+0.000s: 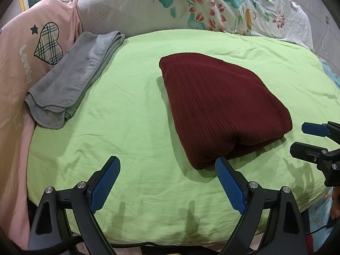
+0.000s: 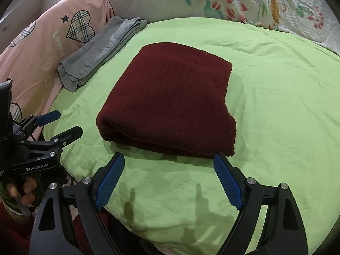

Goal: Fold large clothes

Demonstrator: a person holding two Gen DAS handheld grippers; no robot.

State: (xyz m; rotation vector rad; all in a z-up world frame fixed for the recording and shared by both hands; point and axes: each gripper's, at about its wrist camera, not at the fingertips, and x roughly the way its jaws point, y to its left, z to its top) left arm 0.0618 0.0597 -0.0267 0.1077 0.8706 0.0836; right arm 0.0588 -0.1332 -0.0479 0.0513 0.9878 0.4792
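Sweater: a dark red sweater (image 1: 221, 108) is laid folded on the green sheet (image 1: 131, 110).
Left gripper (image 1: 167, 170): held wide apart, nothing gripped; the sweater's near corner is seen just beyond its right pad.
Right gripper (image 2: 169, 163): spread wide, empty; the sweater's near edge lies just ahead.
Towel: a grey towel (image 1: 70, 80) is left well apart.

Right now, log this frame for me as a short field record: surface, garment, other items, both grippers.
surface: green sheet
garment: dark red knit garment, folded into a compact stack, lying on the sheet
other items: folded grey towel at the sheet's left edge
left gripper: open, empty, near the garment's front edge
right gripper: open, empty, near the garment's front edge
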